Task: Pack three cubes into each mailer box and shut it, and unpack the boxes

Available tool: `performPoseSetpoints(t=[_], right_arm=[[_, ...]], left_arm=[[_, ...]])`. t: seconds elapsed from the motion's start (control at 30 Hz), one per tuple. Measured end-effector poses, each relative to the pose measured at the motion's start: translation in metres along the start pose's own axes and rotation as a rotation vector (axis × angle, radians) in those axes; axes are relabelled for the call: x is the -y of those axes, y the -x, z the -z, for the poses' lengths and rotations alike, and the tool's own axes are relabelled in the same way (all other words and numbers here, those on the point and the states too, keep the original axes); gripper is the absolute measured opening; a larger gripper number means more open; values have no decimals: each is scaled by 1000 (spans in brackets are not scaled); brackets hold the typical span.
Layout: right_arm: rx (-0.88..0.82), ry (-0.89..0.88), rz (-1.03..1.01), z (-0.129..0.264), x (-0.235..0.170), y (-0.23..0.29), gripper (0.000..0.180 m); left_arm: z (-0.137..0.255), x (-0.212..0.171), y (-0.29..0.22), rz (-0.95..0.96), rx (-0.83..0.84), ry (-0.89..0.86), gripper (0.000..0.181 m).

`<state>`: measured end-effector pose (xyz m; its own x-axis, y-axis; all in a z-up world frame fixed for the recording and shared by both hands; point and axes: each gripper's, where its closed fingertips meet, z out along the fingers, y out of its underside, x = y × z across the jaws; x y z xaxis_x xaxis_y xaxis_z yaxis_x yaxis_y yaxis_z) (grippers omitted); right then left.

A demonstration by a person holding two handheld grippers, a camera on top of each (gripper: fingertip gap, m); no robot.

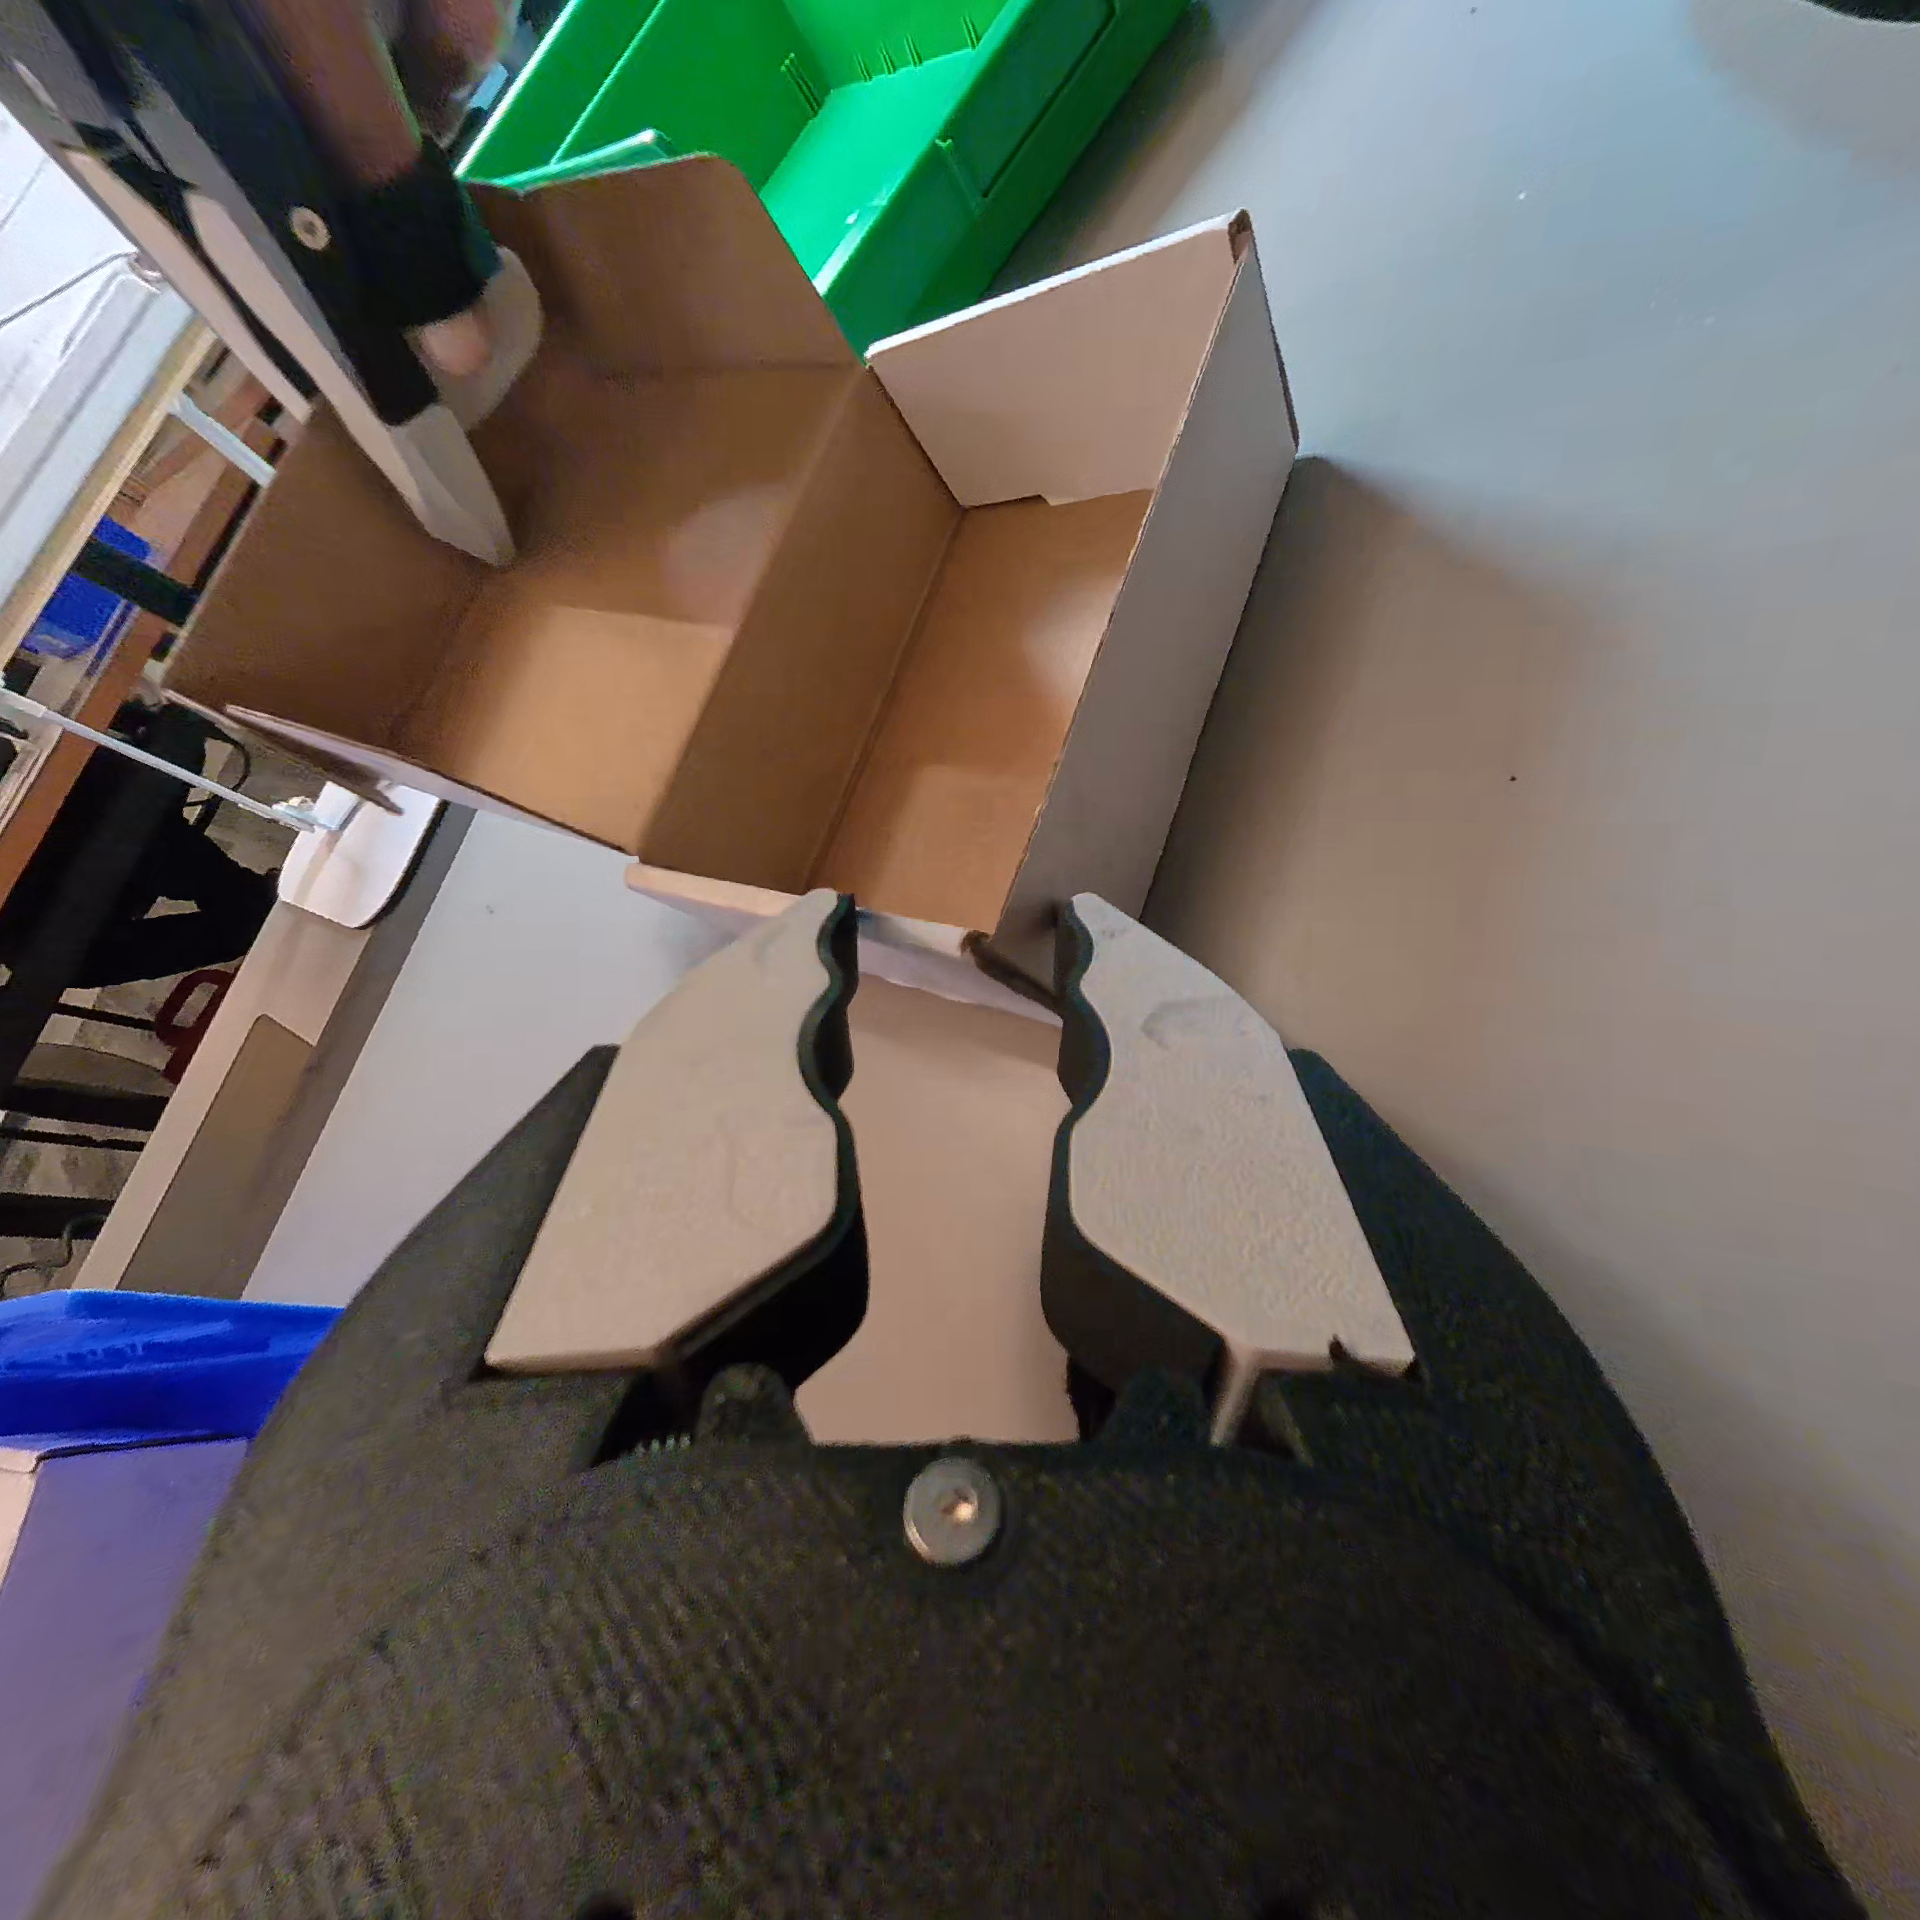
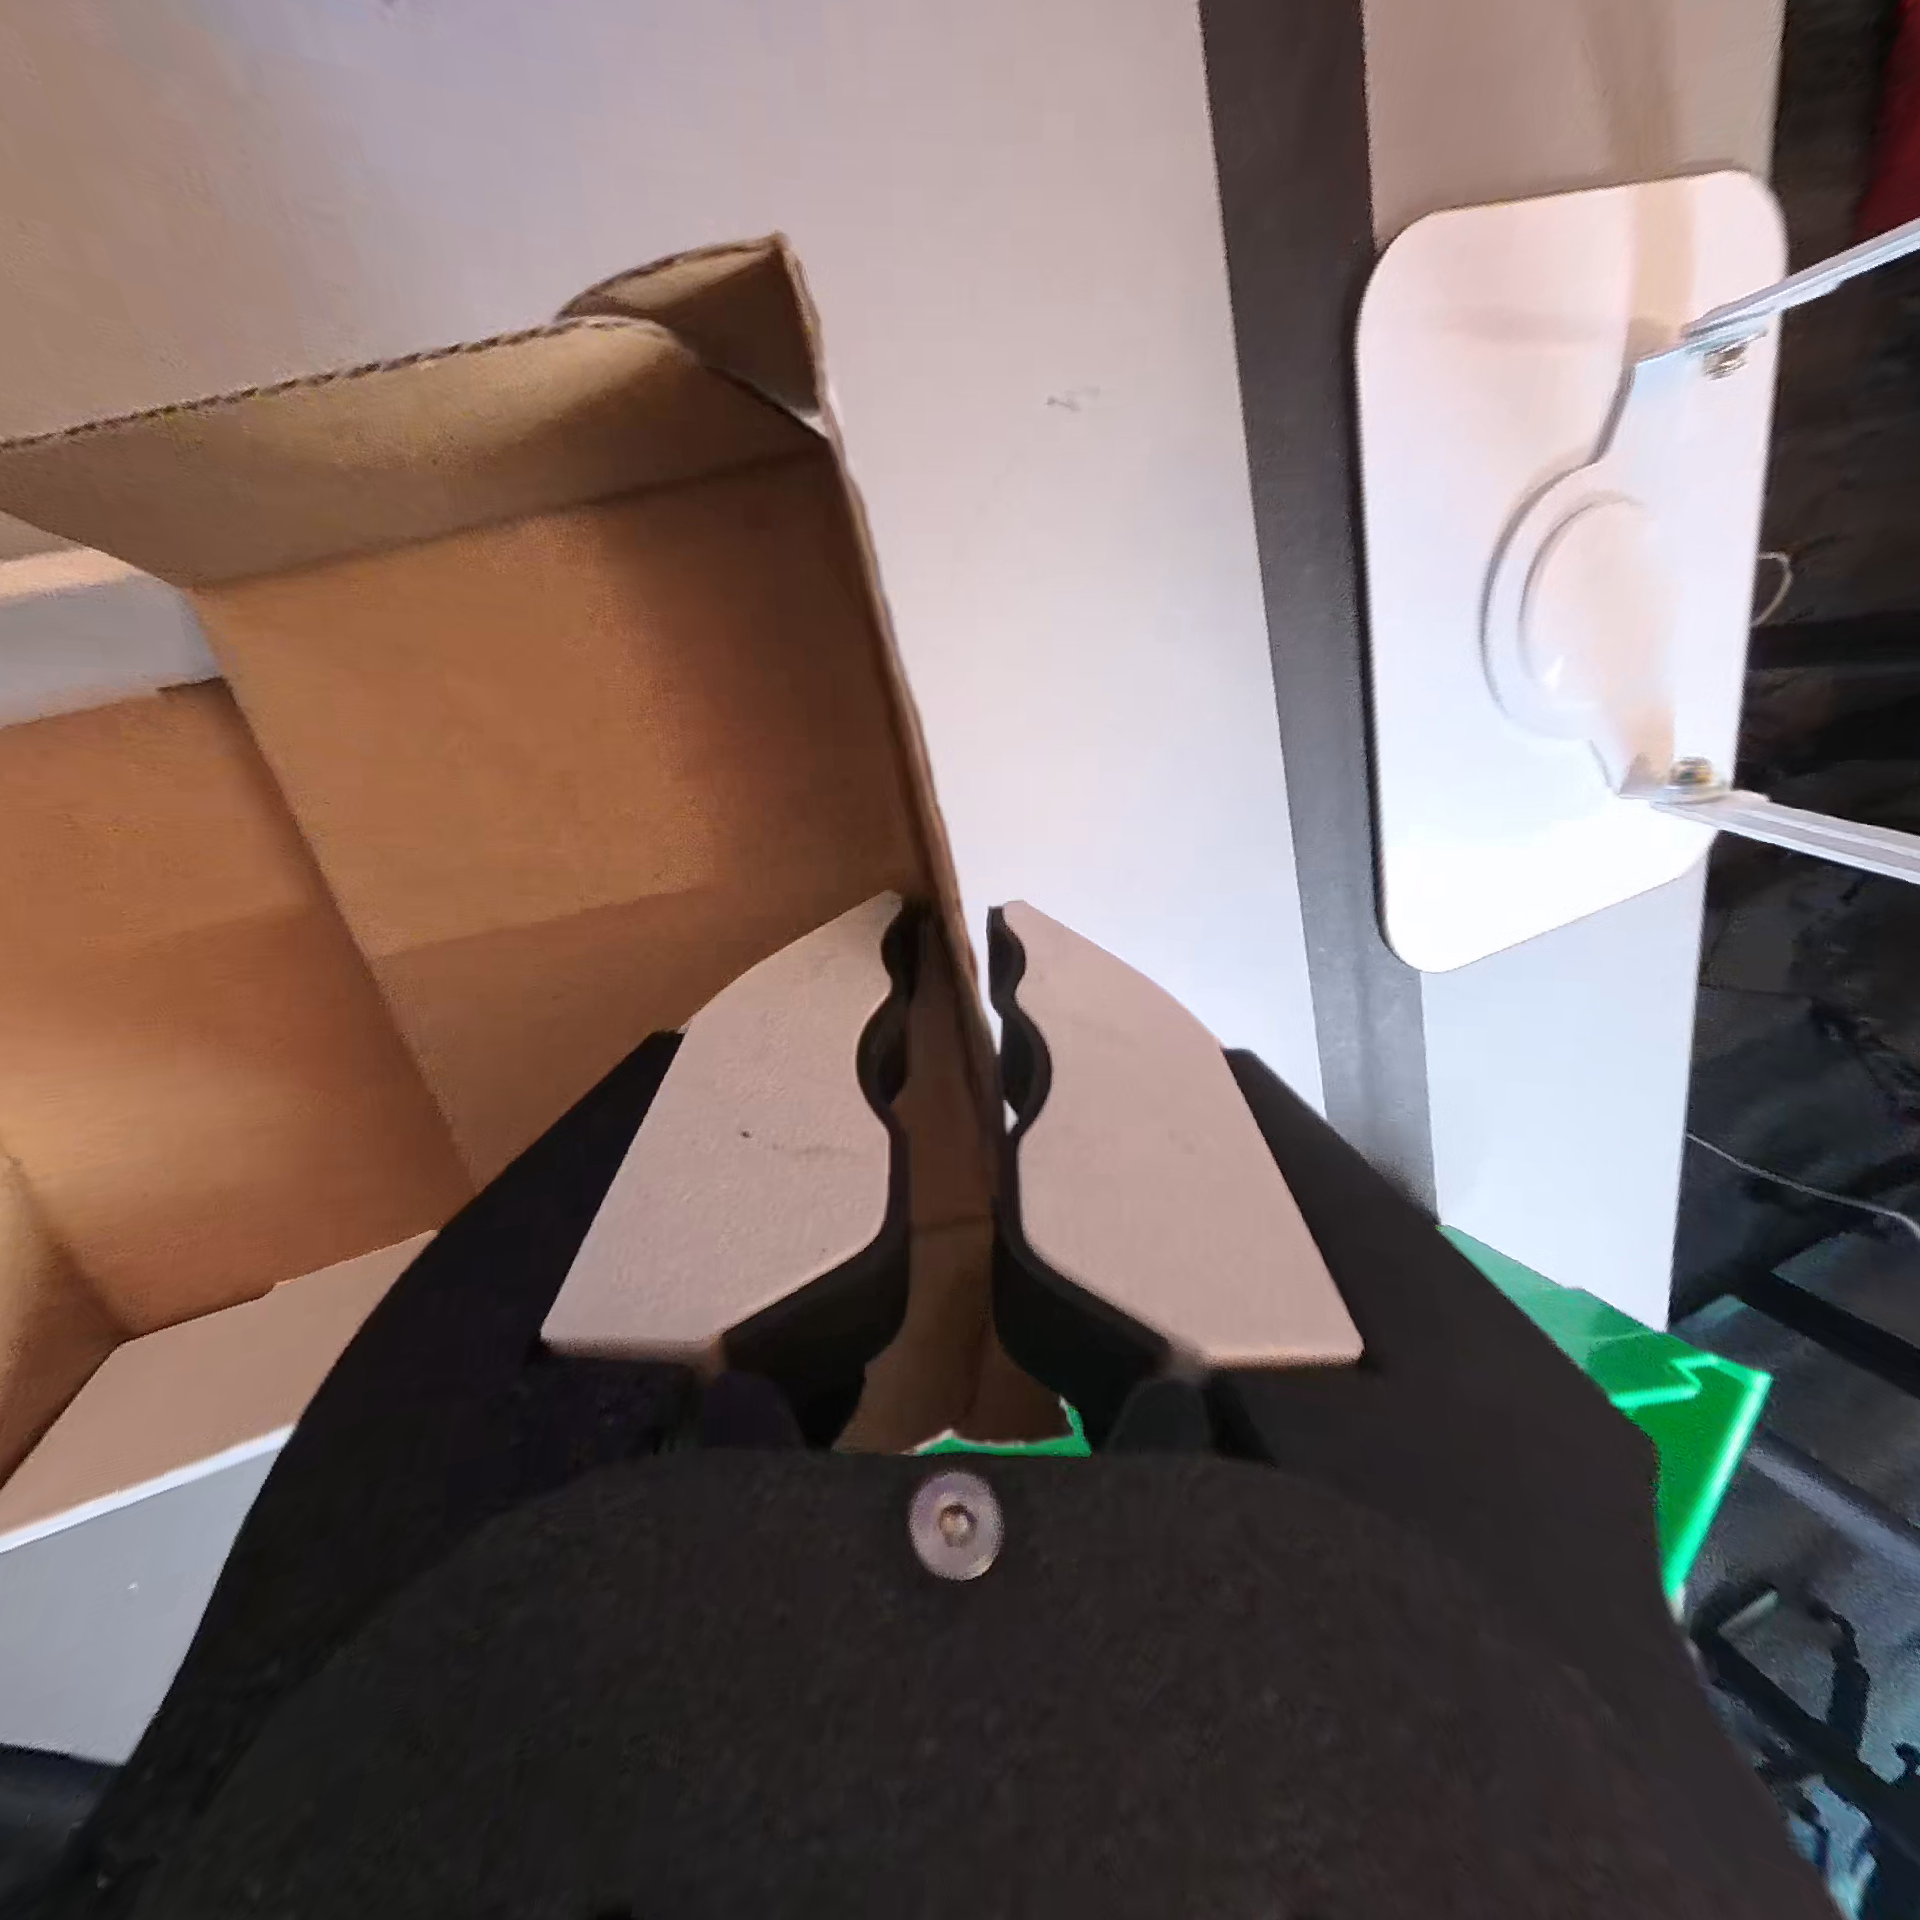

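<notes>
Item: mailer box (image 1: 727, 644), white outside, kraft inside, standing open and empty on the grey table (image 1: 1558, 727) beside a green bin (image 1: 914, 156).

Right gripper (image 2: 951, 920): clenched on the lid's edge, one finger each side of the card.

Left gripper (image 1: 956, 914): released, jaws apart at the near corner.

No cubes in view.

Handling: we judge the lid is being held back; we should steady the base before loading.
</notes>
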<state>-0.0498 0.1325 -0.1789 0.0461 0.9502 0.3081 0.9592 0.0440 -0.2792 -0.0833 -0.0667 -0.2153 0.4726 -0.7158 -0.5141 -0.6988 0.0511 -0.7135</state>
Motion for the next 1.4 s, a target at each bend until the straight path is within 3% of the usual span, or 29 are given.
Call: performPoseSetpoints(t=[0.17,0.33,0.43,0.53,0.67,0.8,1.03,1.2,1.4], right_arm=[[-22,-67,-12,11,6,-5,26],[-77,-366,-99,82,34,-6,48],[-118,-608,-159,135,44,4,52],[-98,-768,-225,172,35,25,52],[-135,-833,-234,189,4,47,51],[-98,-827,-151,164,-32,87,48],[-199,-522,207,49,-63,149,47],[-188,-433,367,30,-53,167,15],[-145,-444,393,36,-56,187,7]], left_arm=[[0,1,0,23,-7,-16,35],[1,6,-2,63,-25,-47,35],[5,11,1,104,-38,-88,39],[10,14,9,164,-40,-120,40],[17,14,21,214,-21,-137,40],[29,10,43,292,28,-159,40],[46,-16,87,493,130,-173,39],[68,-34,119,503,220,-111,41],[107,-79,174,461,225,171,40]])
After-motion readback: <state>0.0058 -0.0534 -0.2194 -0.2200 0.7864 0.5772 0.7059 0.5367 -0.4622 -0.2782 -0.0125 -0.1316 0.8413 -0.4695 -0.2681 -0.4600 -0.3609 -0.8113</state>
